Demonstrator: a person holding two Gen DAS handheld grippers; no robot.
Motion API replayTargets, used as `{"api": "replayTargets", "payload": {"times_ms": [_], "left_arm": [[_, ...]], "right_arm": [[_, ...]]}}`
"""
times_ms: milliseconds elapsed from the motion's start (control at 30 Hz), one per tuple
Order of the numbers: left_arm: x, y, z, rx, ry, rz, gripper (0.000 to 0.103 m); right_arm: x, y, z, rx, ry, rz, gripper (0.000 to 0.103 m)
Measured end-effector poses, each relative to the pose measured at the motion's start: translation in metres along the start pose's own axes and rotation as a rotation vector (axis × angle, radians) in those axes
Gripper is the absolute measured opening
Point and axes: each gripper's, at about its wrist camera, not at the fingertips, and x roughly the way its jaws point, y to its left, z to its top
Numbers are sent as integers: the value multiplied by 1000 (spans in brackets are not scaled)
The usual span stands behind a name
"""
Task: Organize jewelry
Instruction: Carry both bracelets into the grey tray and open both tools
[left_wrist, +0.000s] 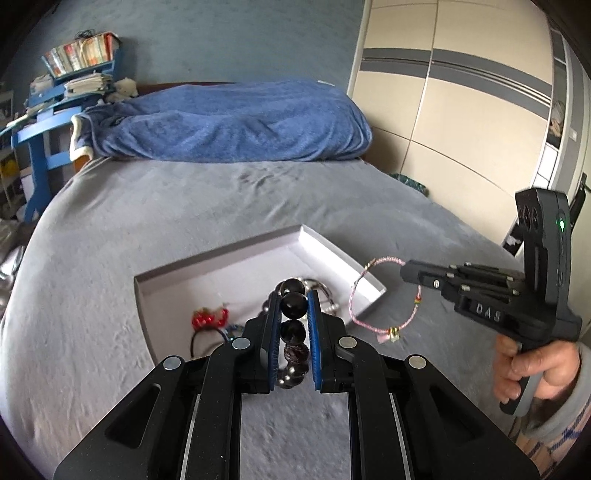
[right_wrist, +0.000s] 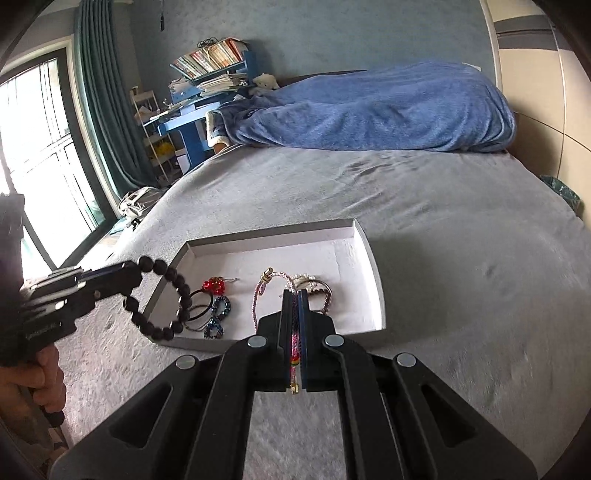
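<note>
My left gripper (left_wrist: 293, 295) is shut on a black bead bracelet (left_wrist: 293, 304), held above the near edge of a shallow white box (left_wrist: 325, 247) on the grey bed. In the right wrist view the left gripper (right_wrist: 135, 271) holds the black bead bracelet (right_wrist: 181, 291) over the white box's (right_wrist: 369, 254) left edge. My right gripper (right_wrist: 293, 295) is shut on a thin pink cord bracelet (right_wrist: 258, 295). In the left wrist view the right gripper (left_wrist: 404, 269) dangles the pink cord bracelet (left_wrist: 369, 321) by the box's right corner.
In the box lie a red bead hair tie (right_wrist: 214, 285), blue beaded pieces (right_wrist: 218, 314) and silver rings (right_wrist: 314, 286). A blue blanket (right_wrist: 369, 110) covers the bed's head. A blue desk (right_wrist: 192, 125) stands at the left and wardrobes (left_wrist: 461, 92) at the right.
</note>
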Motion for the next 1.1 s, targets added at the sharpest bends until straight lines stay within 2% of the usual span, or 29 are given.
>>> {"api": "replayTargets", "payload": {"times_ms": [267,633,833,1100], "left_arm": [[18,20,27,5,-10,13,15],[65,58,52,-33,24,32,15],[92,74,48,-55,73,42,15],[106,114,31,-134,138,141,15]], "right_arm": [[28,9,23,-35,15,5,3],[94,12,50,27,82,65,3],[134,18,54,46,130,81,3],[176,15,49,34,207,42,3]]}}
